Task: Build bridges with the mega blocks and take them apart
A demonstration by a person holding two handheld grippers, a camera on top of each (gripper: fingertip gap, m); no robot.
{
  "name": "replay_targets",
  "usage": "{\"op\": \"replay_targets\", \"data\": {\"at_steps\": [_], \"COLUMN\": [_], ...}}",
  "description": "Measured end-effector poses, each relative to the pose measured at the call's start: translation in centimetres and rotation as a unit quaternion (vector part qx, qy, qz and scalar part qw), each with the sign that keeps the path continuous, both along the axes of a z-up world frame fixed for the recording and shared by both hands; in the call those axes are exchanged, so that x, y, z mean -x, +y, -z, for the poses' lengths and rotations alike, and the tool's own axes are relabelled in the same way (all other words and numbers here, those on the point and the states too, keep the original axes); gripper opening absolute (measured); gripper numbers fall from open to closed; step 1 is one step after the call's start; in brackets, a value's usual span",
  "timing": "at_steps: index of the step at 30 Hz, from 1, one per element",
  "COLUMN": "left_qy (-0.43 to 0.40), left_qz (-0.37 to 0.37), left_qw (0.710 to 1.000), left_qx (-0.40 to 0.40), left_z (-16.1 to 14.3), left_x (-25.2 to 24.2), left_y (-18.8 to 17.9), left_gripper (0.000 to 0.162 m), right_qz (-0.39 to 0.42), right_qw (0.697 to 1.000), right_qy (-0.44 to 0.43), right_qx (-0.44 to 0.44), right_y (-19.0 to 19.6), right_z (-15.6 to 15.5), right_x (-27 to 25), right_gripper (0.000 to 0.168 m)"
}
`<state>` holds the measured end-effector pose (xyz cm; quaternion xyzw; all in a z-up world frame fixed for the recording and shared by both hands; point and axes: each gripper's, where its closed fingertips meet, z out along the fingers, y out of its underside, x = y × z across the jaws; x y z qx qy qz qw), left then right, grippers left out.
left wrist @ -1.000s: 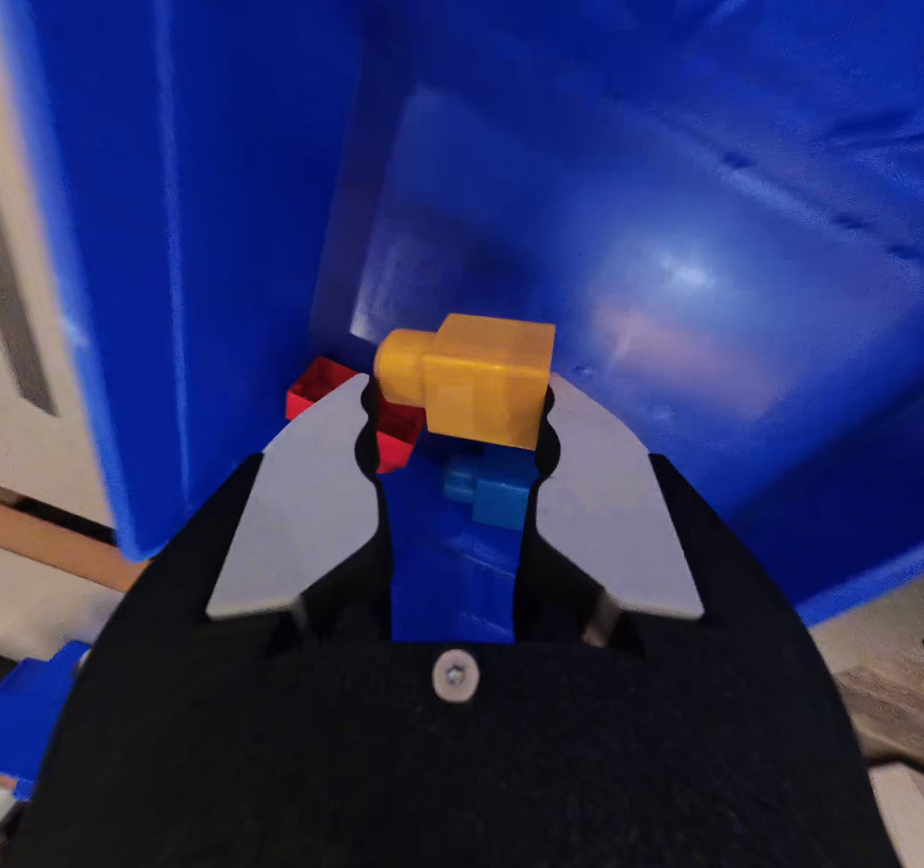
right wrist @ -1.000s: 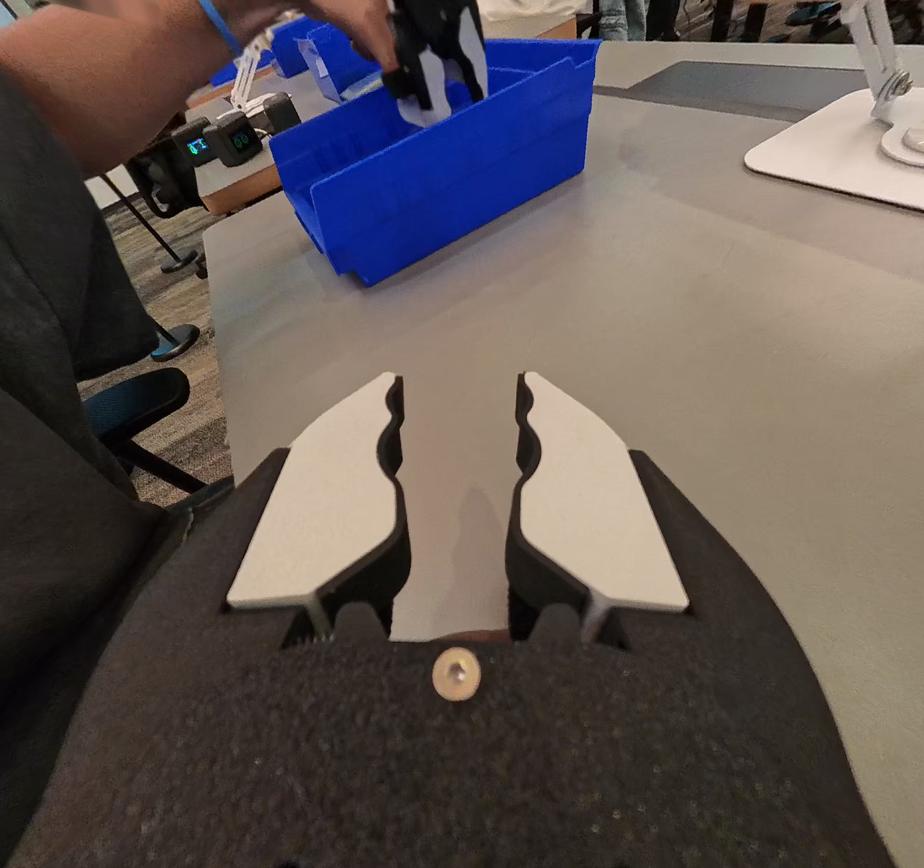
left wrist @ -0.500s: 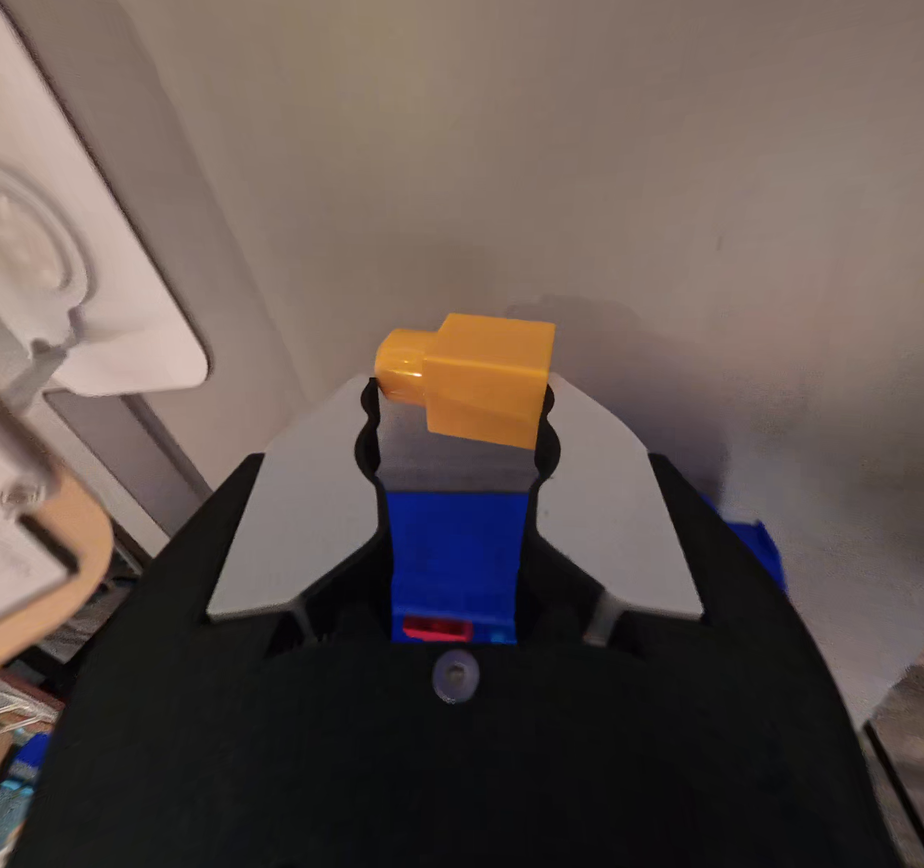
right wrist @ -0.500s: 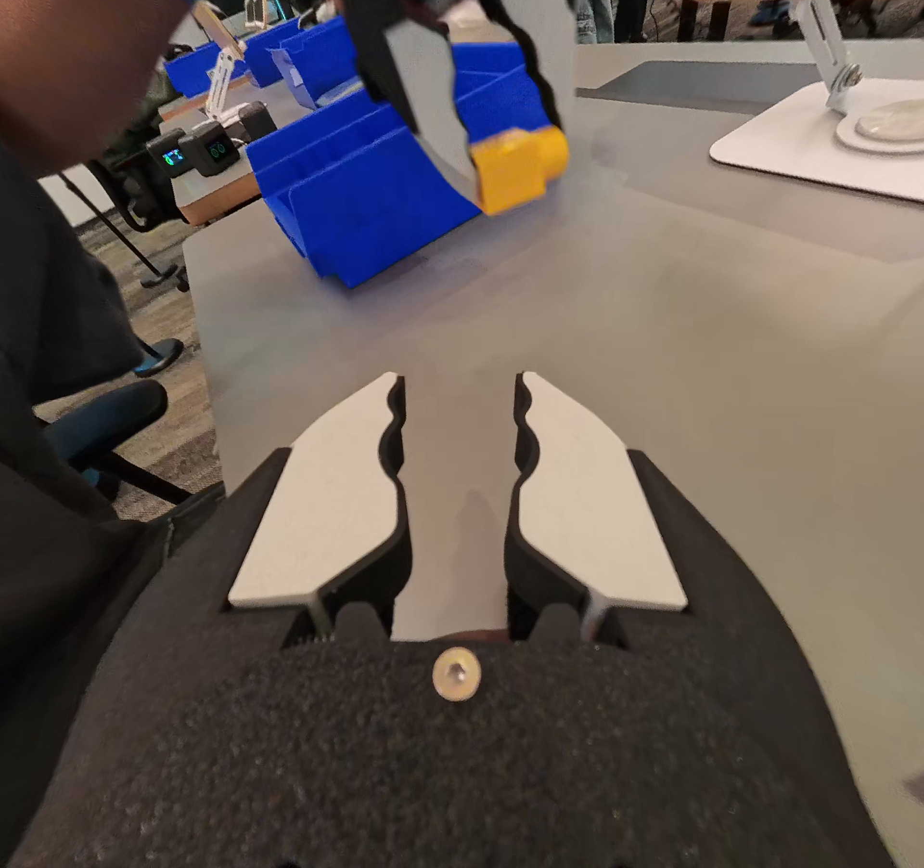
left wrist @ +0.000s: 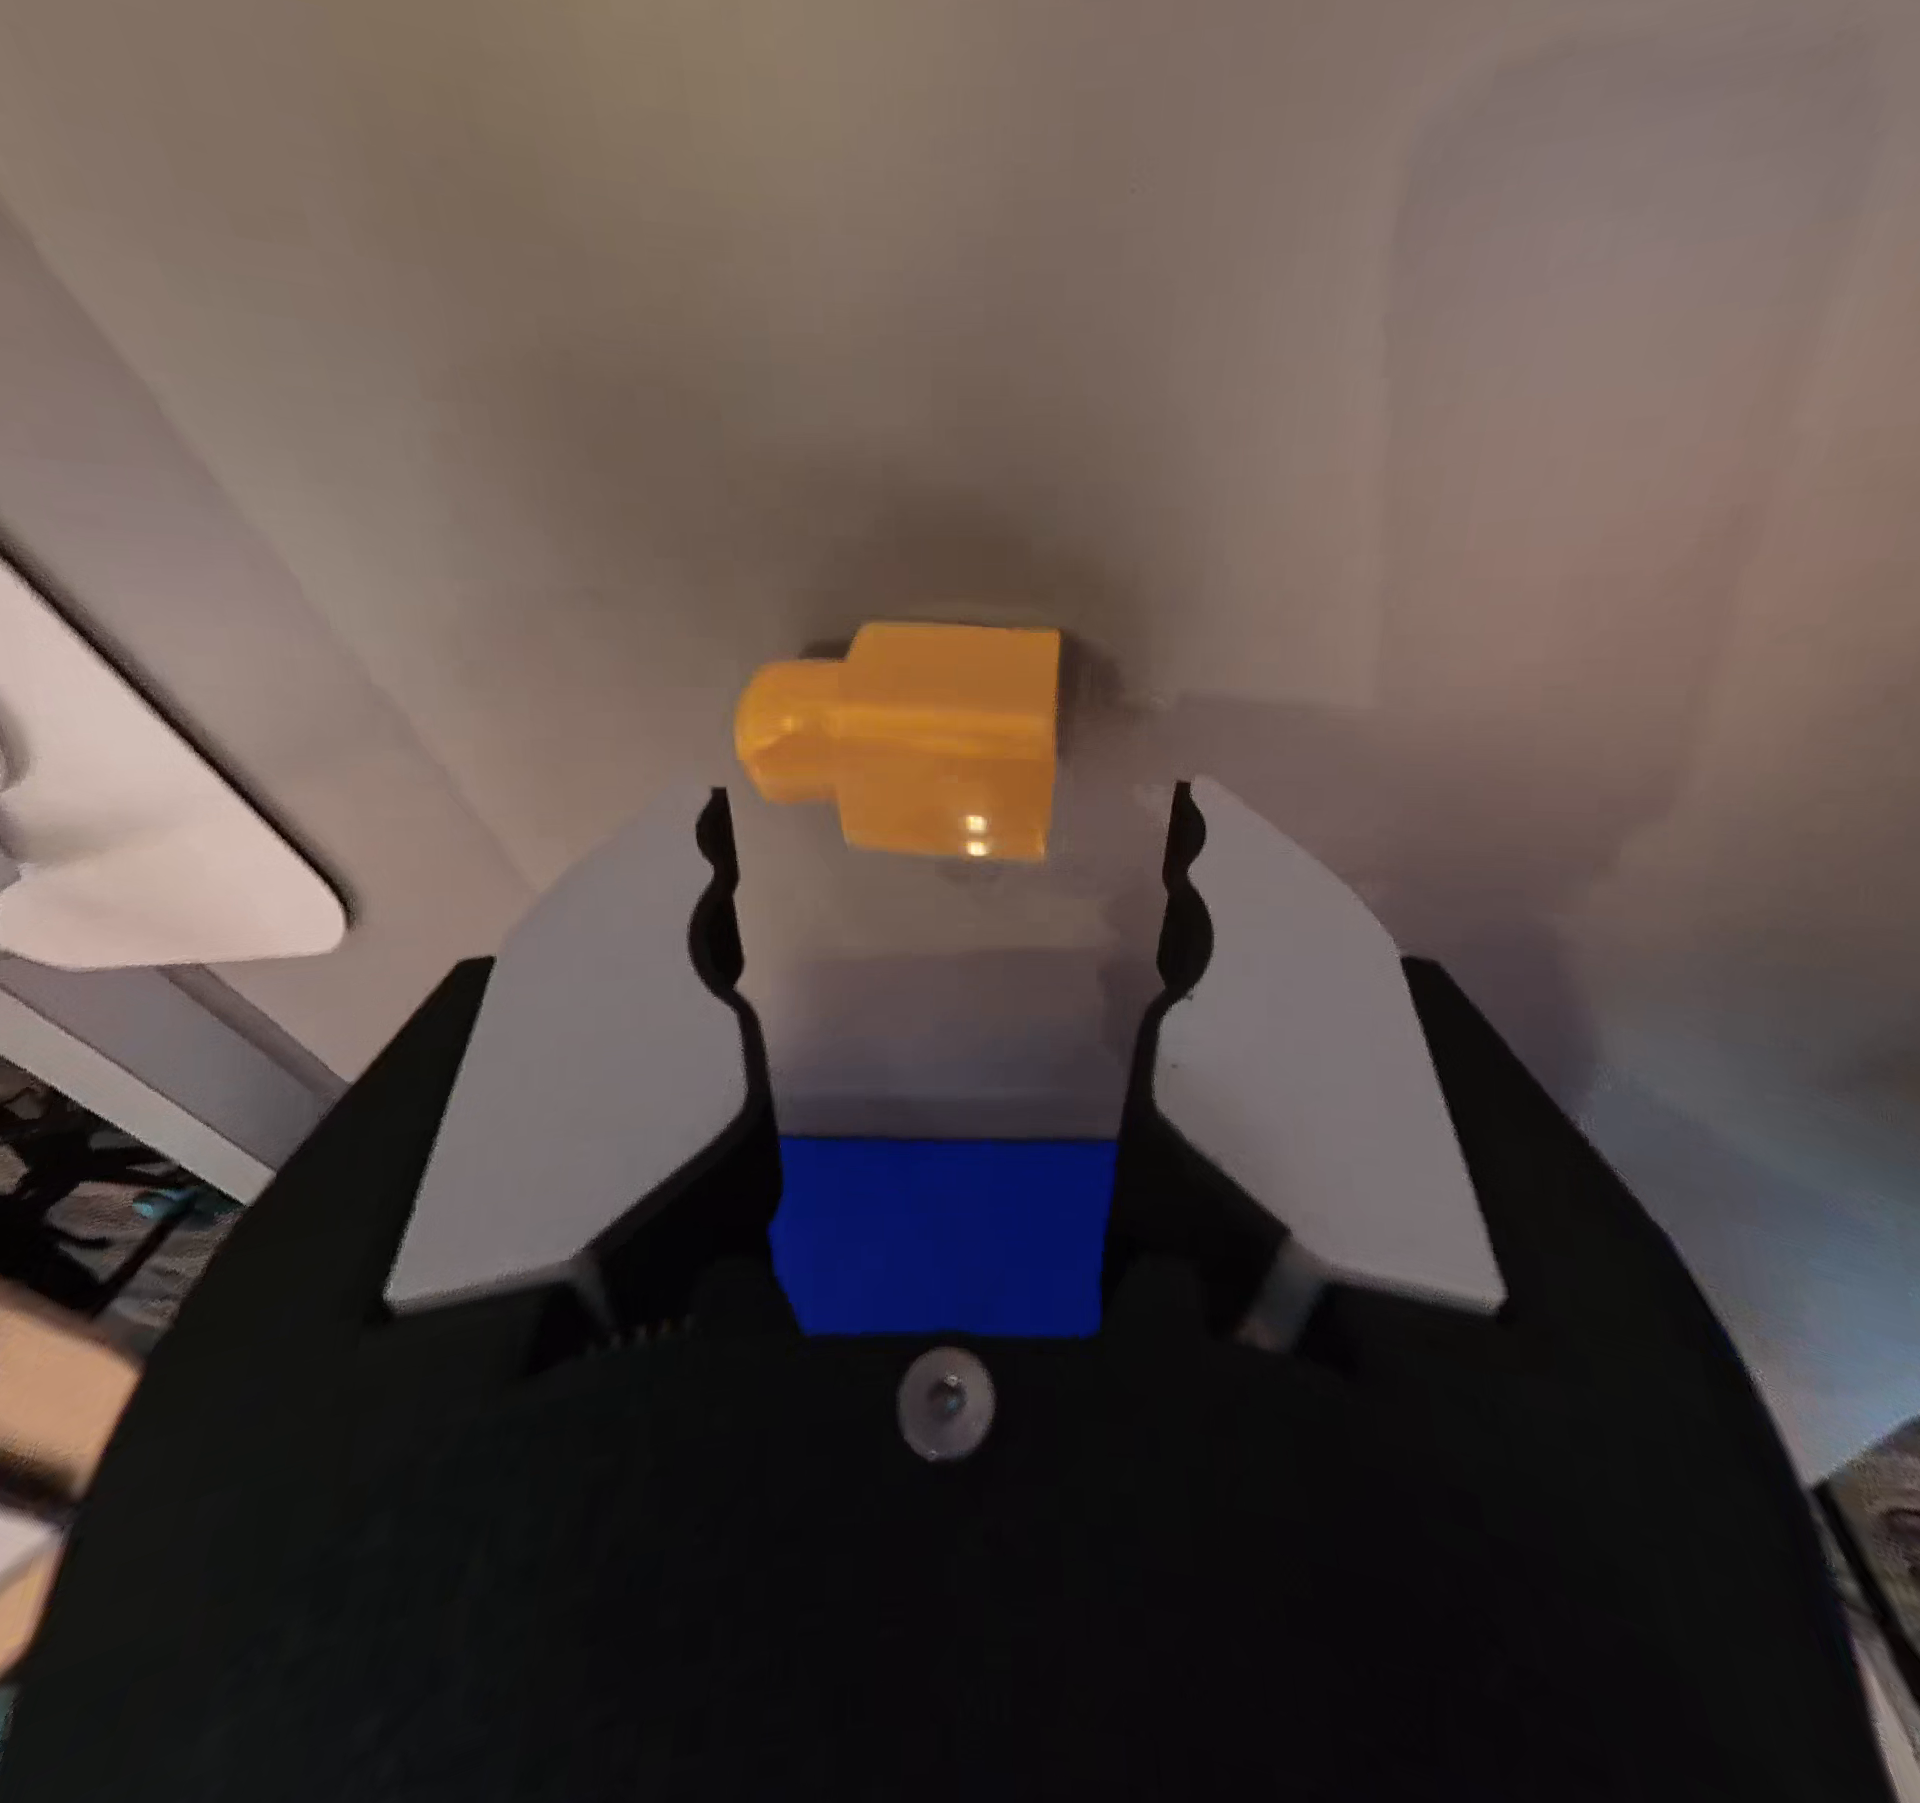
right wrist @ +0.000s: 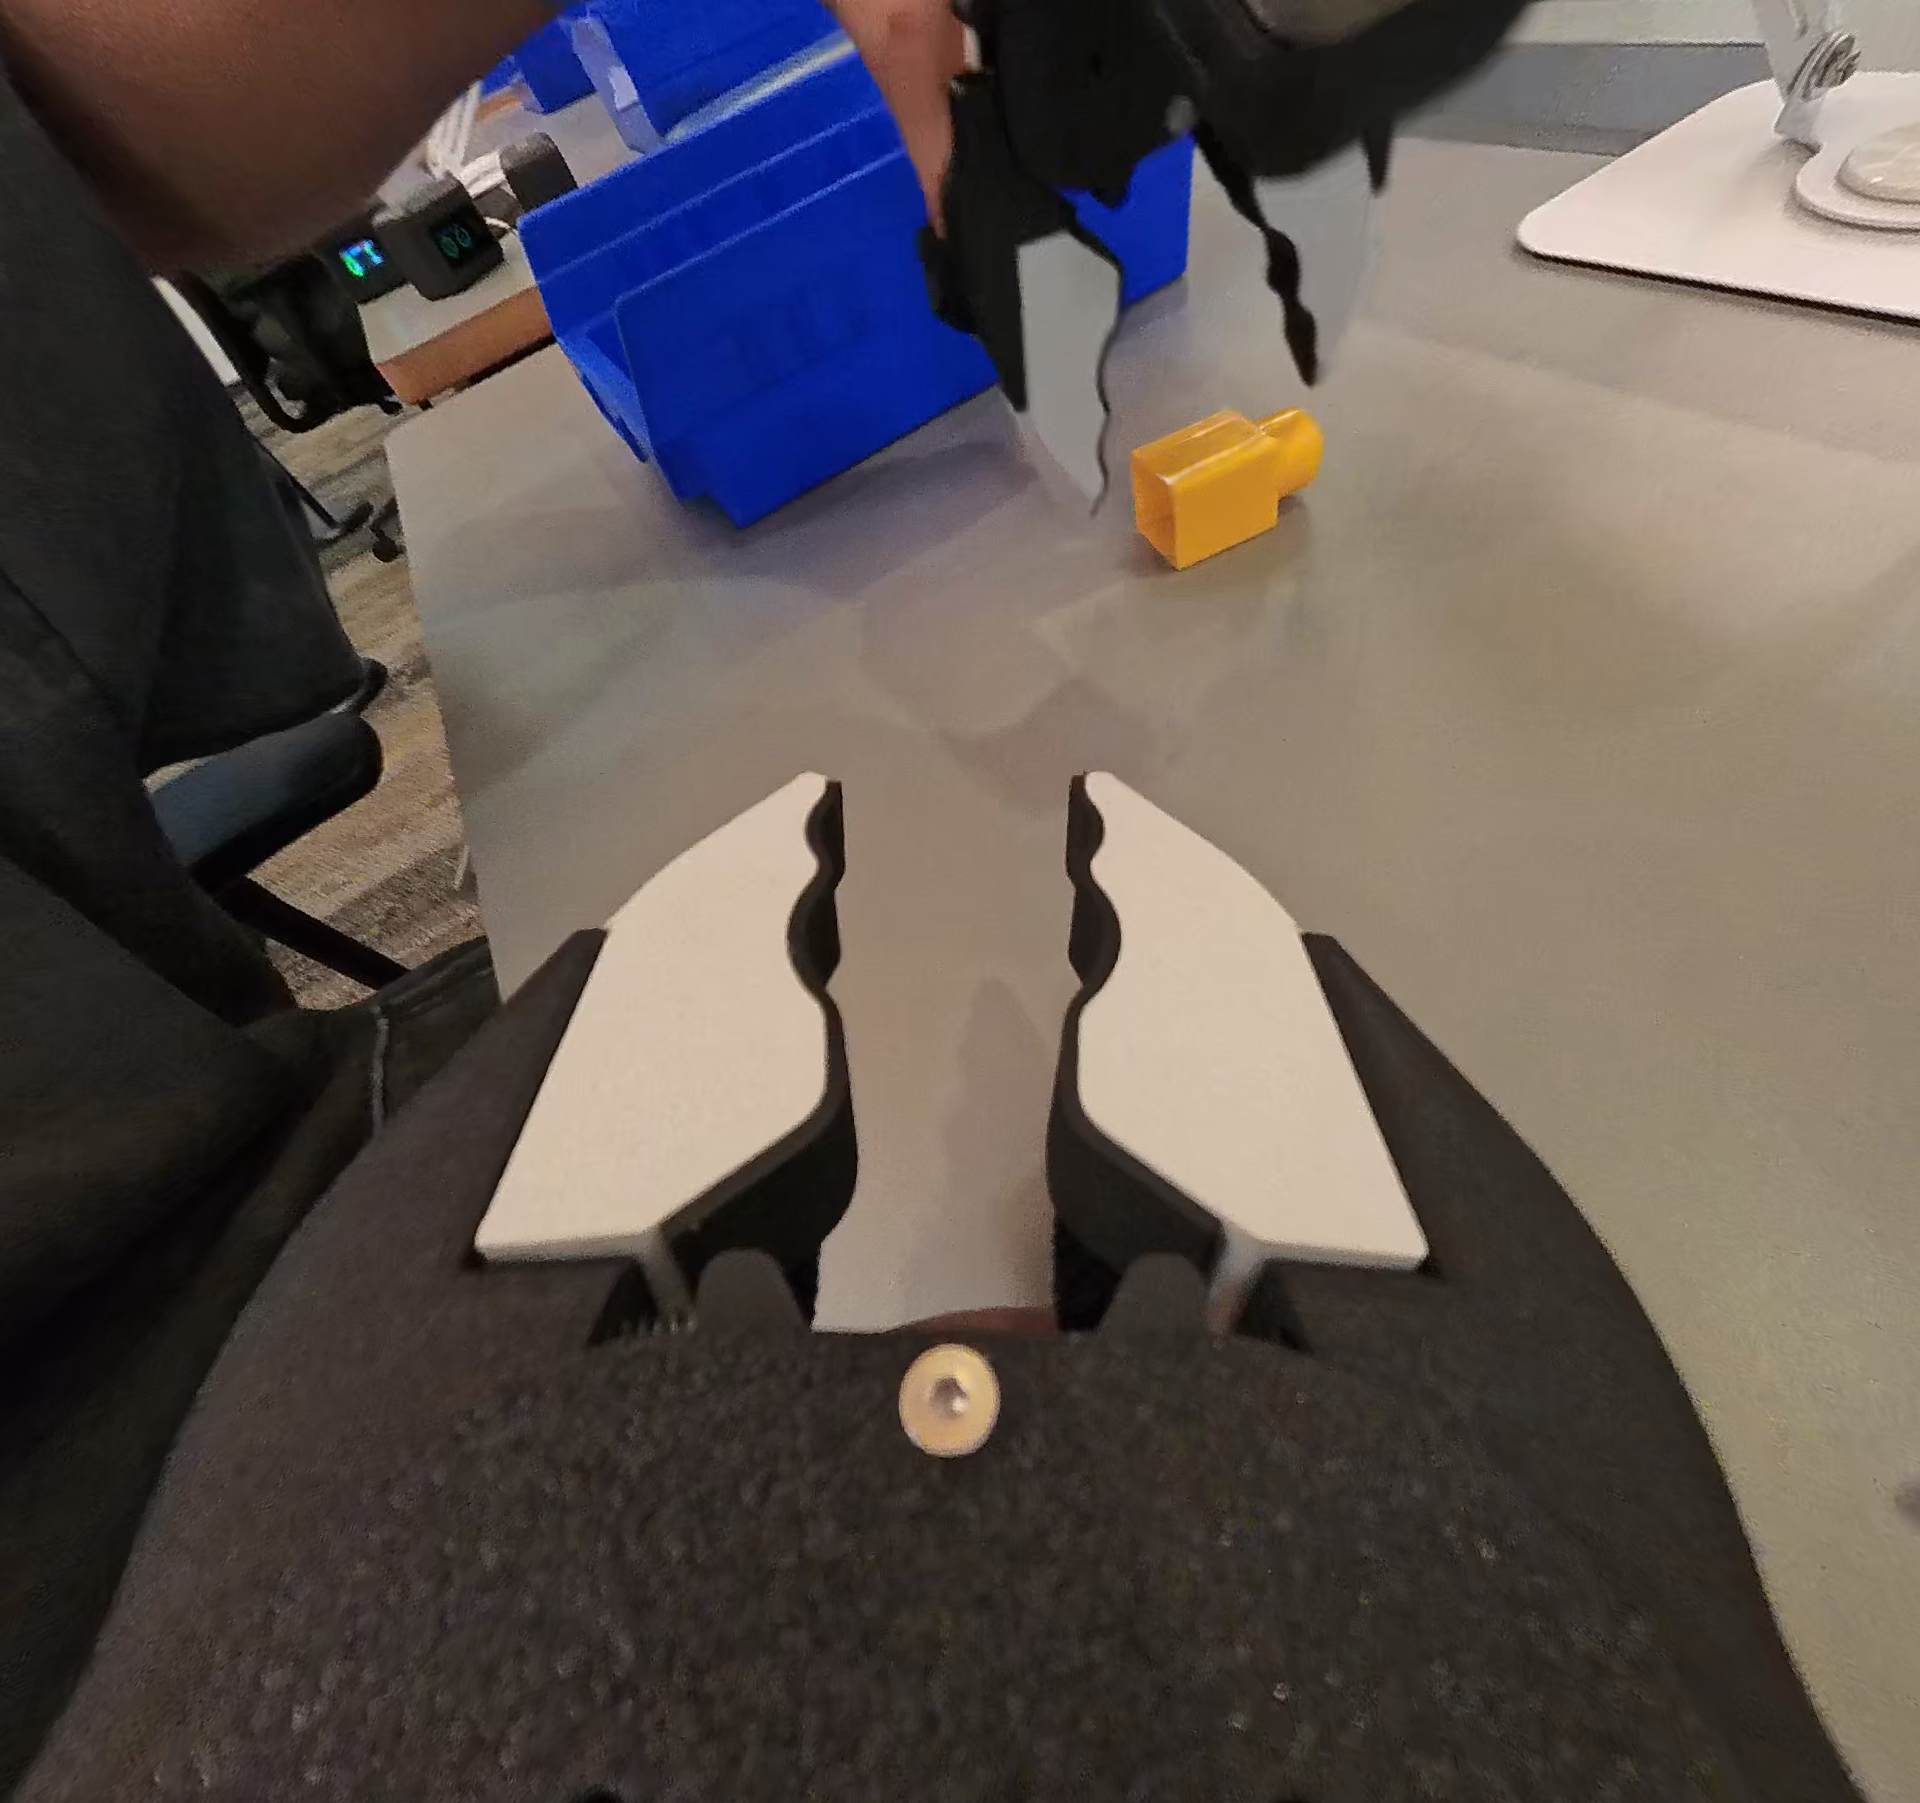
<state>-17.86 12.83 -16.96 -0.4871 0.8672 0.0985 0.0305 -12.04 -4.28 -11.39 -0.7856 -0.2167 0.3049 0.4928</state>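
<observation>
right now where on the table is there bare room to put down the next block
Free: the wide grey table between the right gripper and the orange block, and the stretch right of the block toward the white stand base. Crowded: around the blue bin, where the open left gripper hangs just above the block.

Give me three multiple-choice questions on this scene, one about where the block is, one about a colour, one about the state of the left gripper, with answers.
1. Where is the orange block?
A. on its side on the grey table
B. inside the blue bin
C. between the right gripper's fingers

2. What colour is the bin?
A. red
B. blue
C. white

3. How is the left gripper?
A. shut on the block
B. open, with the block free beyond its tips
C. shut on nothing

Answers: 1 A, the block lies on the tabletop beside the bin. 2 B, its walls are plain blue. 3 B, the fingers stand wide apart and touch nothing.
</observation>
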Motion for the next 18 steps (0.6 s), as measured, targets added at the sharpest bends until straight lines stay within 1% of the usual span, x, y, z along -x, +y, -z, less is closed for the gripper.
{"op": "replay_targets", "data": {"at_steps": [2,5,7,9,11,14,16,18], "left_qy": [-0.024,-0.094,-0.118,-0.12,-0.103,-0.043,-0.006,-0.002], "left_qz": [-0.014,-0.05,-0.084,-0.123,-0.161,-0.221,-0.253,-0.267], "left_qw": [1.0,0.994,0.989,0.985,0.979,0.97,0.962,0.961], "left_qx": [0.01,0.028,0.012,-0.032,-0.065,-0.097,-0.101,-0.069], "left_z": [-2.2,-7.3,-10.4,-12.2,-12.3,-10.2,-8.4,-6.7], "left_x": [1.2,4.6,8.6,13.7,18.9,25.6,28.3,28.5], "left_y": [-0.6,-1.6,-1.4,-0.4,0.6,2.9,4.6,5.4], "left_gripper": [0.076,0.073,0.074,0.074,0.074,0.073,0.066,0.062], "right_qz": [0.001,-0.002,-0.007,-0.015,-0.024,-0.035,-0.044,-0.051], "right_qw": [1.0,1.0,1.0,1.0,1.0,0.999,0.999,0.998], "right_qy": [0.008,0.005,0.004,0.007,0.005,-0.004,-0.006,-0.011], "right_qx": [-0.001,-0.005,-0.006,-0.001,0.006,0.012,0.019,0.021], "right_y": [-0.1,-0.3,-0.4,-0.4,-0.5,-0.4,-0.4,-0.5], "right_z": [-0.3,-0.6,-0.5,-0.3,0.1,0.8,1.1,1.2], "right_x": [-0.2,-0.2,0.0,0.5,1.0,1.8,2.3,2.7], "right_gripper": [0.041,0.041,0.041,0.041,0.041,0.041,0.041,0.041]}}
